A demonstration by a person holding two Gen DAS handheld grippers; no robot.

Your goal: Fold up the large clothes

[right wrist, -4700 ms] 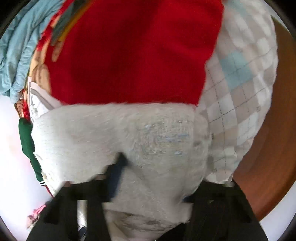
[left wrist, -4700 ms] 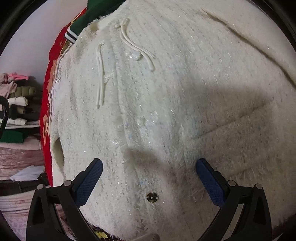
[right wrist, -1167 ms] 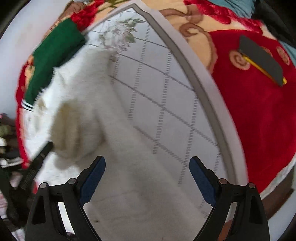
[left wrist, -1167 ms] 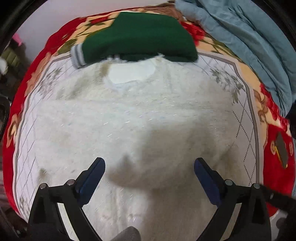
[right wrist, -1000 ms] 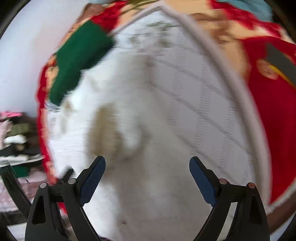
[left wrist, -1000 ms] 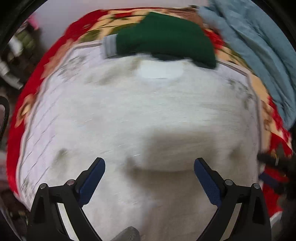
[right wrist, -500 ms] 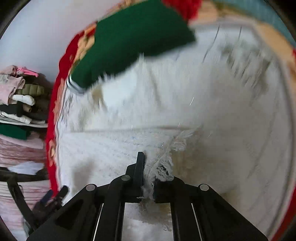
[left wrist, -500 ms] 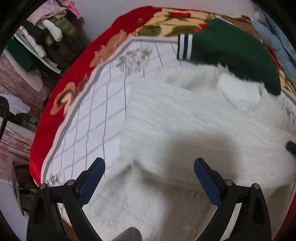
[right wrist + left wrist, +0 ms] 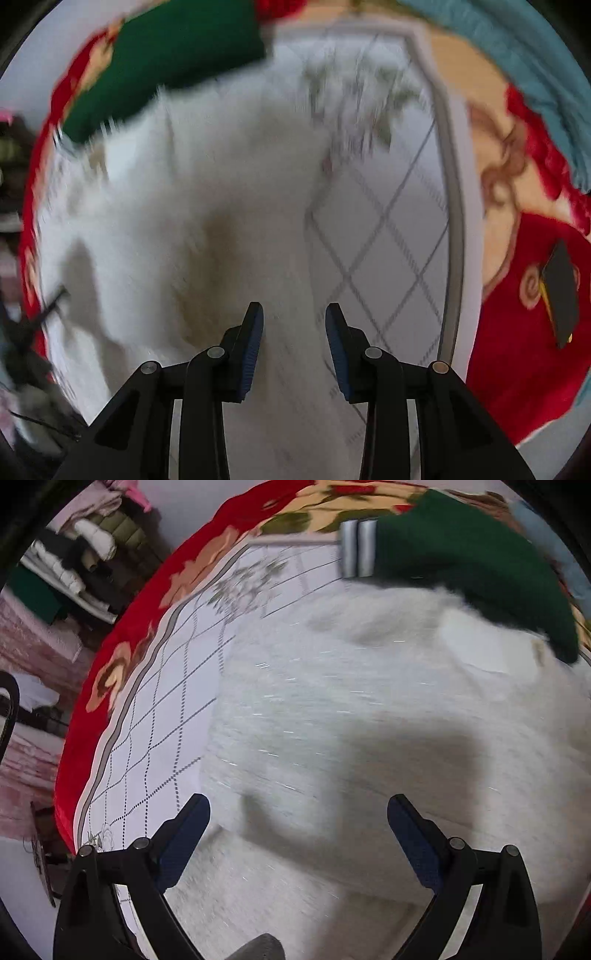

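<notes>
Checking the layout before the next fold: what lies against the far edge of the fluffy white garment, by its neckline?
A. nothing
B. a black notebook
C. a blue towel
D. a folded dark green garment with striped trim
D: in the left wrist view the dark green garment, with pale stripes at its end, lies along the far edge of the white garment, overlapping it beside the neck opening.

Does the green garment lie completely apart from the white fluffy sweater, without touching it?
No. In the left wrist view the green garment overlaps the top edge of the white fluffy sweater.
</notes>
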